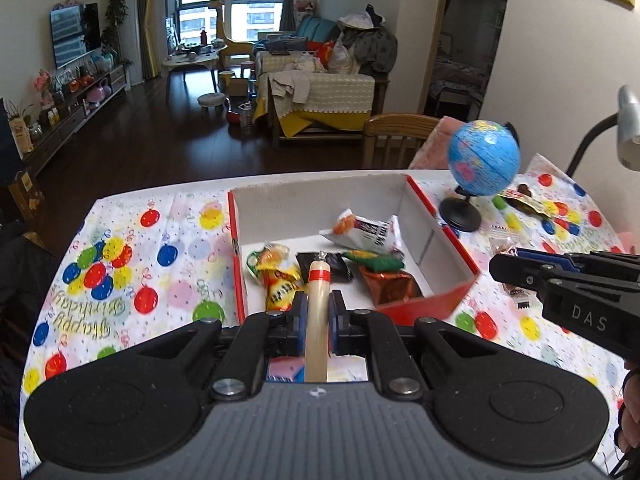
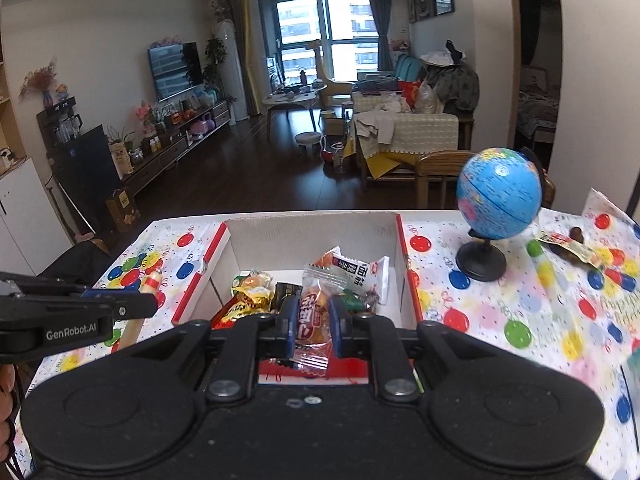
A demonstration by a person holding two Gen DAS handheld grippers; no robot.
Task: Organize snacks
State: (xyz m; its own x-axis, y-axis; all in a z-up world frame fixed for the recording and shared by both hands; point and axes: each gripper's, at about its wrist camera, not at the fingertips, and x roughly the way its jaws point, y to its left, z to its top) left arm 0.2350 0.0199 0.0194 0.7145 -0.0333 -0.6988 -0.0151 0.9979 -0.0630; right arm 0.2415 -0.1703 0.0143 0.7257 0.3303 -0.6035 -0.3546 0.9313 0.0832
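A red-sided cardboard box (image 1: 436, 236) with white inner walls stands on the table and holds several snack packets (image 1: 364, 232). My left gripper (image 1: 318, 304) is shut on a cream sausage stick (image 1: 318, 300) with a red band, held over the box's near edge. My right gripper (image 2: 314, 312) is shut on a clear orange snack packet (image 2: 314, 312) above the box (image 2: 308, 236). In the left wrist view the right gripper (image 1: 516, 268) shows at the right, beside the box. In the right wrist view the left gripper (image 2: 148, 304) shows at the left with the sausage stick (image 2: 152, 282).
A blue globe (image 1: 482, 158) on a black stand is right of the box, also in the right wrist view (image 2: 498, 194). Loose snack packets (image 2: 568, 246) lie behind it. A balloon-print cloth (image 1: 132, 264) covers the table. A wooden chair (image 1: 394, 136) stands beyond the far edge.
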